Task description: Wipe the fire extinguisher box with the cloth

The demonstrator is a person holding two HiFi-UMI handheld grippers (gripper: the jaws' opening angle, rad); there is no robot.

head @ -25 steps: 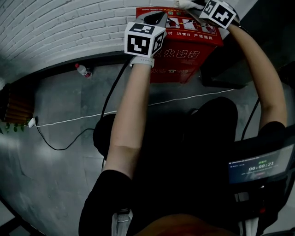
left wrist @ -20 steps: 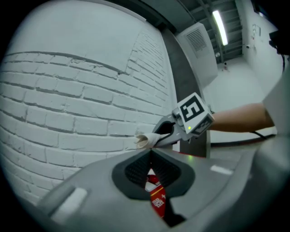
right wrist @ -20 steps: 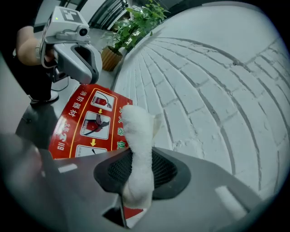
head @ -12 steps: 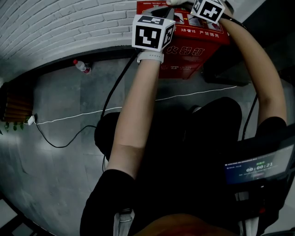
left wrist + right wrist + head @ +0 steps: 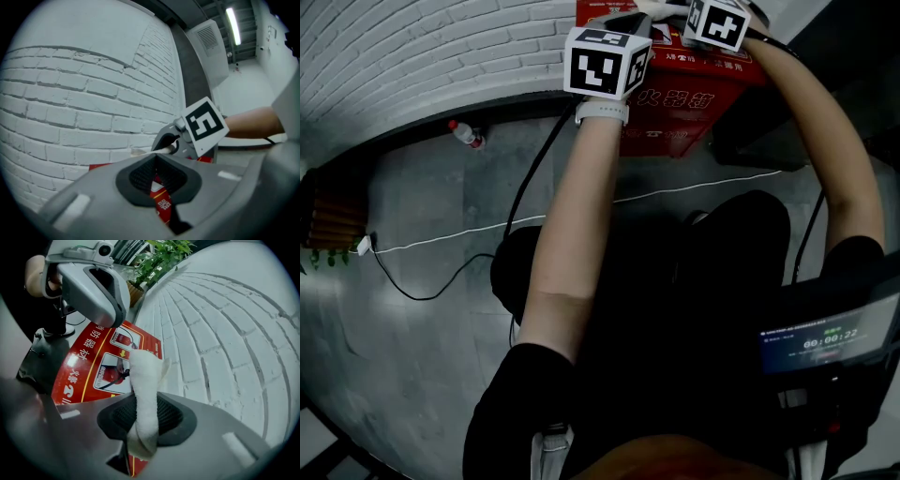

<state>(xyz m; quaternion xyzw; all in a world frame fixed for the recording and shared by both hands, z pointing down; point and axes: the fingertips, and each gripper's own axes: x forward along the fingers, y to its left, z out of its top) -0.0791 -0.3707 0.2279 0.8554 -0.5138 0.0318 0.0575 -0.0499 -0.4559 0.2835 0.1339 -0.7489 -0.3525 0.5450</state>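
The red fire extinguisher box point(image 5: 675, 98) stands against the white brick wall at the top of the head view. My right gripper point(image 5: 677, 9) is over the box top, shut on a rolled white cloth point(image 5: 145, 376). The cloth's free end lies on the printed red lid point(image 5: 89, 366) next to the wall. My left gripper point(image 5: 630, 21) hovers over the box's left part, jaws together with nothing between them point(image 5: 156, 157). In the left gripper view the right gripper point(image 5: 174, 143) and its cloth point(image 5: 145, 151) show just ahead, with red box surface point(image 5: 161, 199) below.
A water bottle point(image 5: 467, 137) lies on the grey floor by the wall. A white cable point(image 5: 487, 230) and a black cable point(image 5: 422, 295) cross the floor. A potted plant point(image 5: 159, 258) stands further along the wall. A dark object point(image 5: 750, 131) sits right of the box.
The right gripper with the cloth has shifted left along the box top. The left gripper has moved farther toward the wall, closer to the right one.
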